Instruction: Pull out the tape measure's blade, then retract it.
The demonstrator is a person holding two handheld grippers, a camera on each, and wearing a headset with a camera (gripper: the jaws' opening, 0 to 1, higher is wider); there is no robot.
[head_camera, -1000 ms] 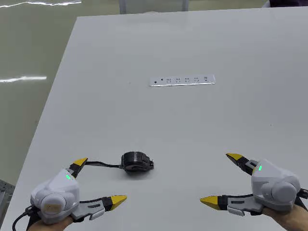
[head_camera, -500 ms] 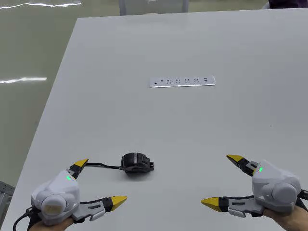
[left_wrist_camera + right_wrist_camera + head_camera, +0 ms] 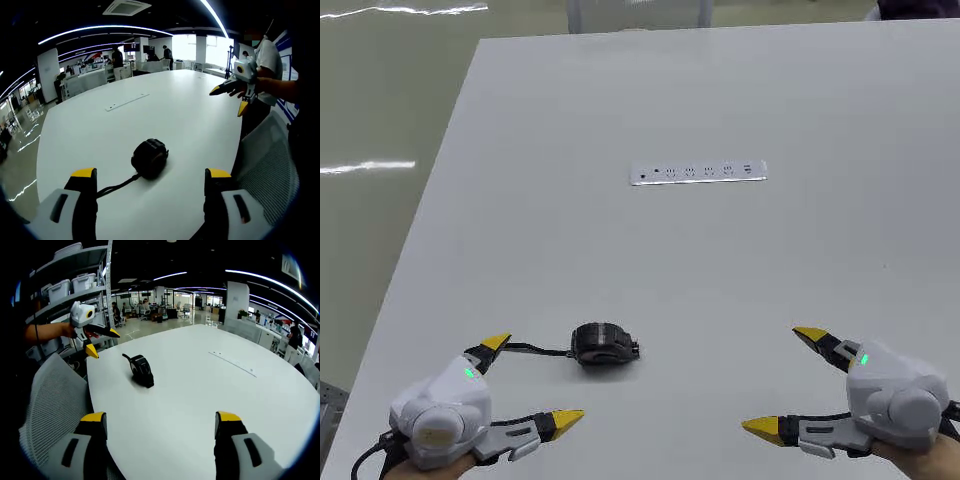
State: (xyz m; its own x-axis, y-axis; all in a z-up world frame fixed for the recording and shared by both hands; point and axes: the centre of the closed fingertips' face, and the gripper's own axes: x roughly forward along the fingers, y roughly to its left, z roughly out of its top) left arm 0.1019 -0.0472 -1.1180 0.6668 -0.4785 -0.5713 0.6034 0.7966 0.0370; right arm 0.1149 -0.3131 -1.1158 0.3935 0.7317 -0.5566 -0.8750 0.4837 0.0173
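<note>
Both pairs of our jaws stand wide apart and hold nothing: the left gripper (image 3: 532, 378) has its yellow tips open just beside the tape measure (image 3: 603, 344), and the right gripper (image 3: 785, 380) gapes the same way, well apart from it on the other side. The tape measure rests on the table (image 3: 670, 250) between the two, nearer the left, with its blade wound in. Its black strap (image 3: 535, 349) trails toward the far tip of the left gripper, though we cannot tell whether they touch. We judge the task not yet begun and ourselves at the approach. The next move calls for the left jaws to close on the case and steady it, while the right comes across to pinch the small nub on the side facing it, which we take for the blade's hook. For room, the table's left edge runs close beside the left gripper and the near edge lies under our hands. Ahead and to the right the white top is broad and bare, so we should draw the blade rightward. The power strip (image 3: 697, 172) lies well apart, farther up the table.
</note>
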